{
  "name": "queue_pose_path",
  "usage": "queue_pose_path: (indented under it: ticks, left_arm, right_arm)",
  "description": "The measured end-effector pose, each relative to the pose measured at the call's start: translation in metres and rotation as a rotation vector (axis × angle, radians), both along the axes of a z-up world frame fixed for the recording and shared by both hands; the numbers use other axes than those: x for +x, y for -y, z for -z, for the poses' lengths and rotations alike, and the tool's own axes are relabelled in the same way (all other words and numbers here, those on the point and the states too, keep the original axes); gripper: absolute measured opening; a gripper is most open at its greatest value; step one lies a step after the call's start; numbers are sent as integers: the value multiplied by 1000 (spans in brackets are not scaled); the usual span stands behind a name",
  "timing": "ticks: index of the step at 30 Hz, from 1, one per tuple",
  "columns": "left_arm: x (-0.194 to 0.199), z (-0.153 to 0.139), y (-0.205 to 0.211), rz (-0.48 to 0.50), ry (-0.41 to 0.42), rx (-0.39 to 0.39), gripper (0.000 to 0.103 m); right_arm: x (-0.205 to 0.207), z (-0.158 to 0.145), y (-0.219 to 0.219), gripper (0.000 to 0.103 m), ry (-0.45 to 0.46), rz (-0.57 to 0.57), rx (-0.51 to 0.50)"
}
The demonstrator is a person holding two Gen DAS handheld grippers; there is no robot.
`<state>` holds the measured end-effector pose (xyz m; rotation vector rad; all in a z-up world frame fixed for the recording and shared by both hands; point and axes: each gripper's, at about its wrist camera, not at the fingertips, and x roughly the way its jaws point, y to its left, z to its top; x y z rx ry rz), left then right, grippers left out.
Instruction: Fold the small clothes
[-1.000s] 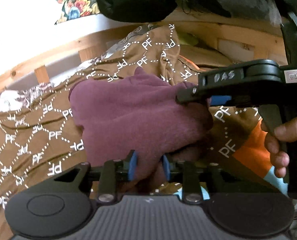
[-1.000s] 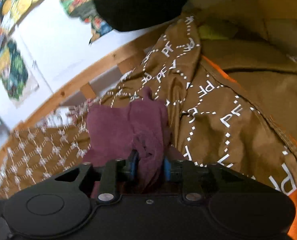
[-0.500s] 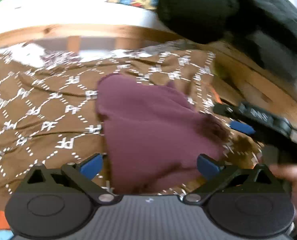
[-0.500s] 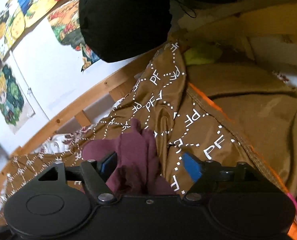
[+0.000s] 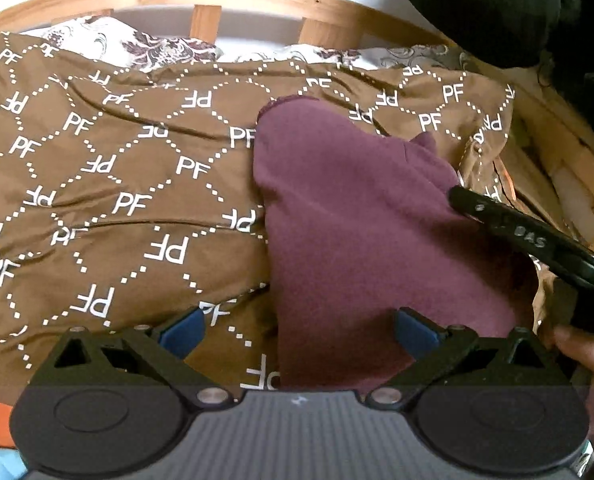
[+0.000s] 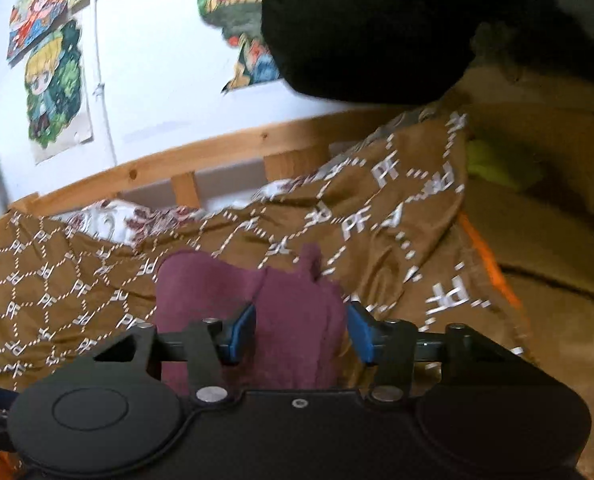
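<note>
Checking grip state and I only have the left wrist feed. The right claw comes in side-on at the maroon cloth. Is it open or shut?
Observer: Open. The right wrist view shows the right claw with its blue pads apart and a bunch of the maroon cloth between them.
Operator: Anything past the blanket's far right corner?
Observer: A yellow-green item lies just beyond the brown blanket. It is too blurred to identify.
Operator: And the wall above the rail?
Observer: A poster of a blond cartoon figure hangs above the wooden rail.
</note>
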<state>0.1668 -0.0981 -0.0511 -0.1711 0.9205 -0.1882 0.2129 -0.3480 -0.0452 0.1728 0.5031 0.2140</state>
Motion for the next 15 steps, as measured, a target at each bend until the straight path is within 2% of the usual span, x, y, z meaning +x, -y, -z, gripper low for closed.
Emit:
queue_pose_path:
  ticks: [2, 4, 6, 7, 11, 15]
  left_arm:
    - [0, 4, 1, 8, -5, -3, 102]
    - [0, 7, 1, 17, -9, -1, 102]
    - [-1, 11, 2, 22, -14, 3, 102]
    - [-2, 12, 2, 22, -16, 1, 102]
    - [-5, 17, 0, 13, -30, -16, 102]
    - [-7, 17, 2, 12, -25, -6, 102]
  right_arm:
    - [8, 6, -3, 53, -31, -22, -15]
    - [14, 11, -5, 40, -67, -42, -13]
    - [17, 15, -5, 20, -89, -60, 6]
    - [16, 16, -5, 13, -86, -62, 4]
    - [9, 11, -6, 9, -38, -43, -47]
    - [6, 8, 5, 9, -30, 4, -15]
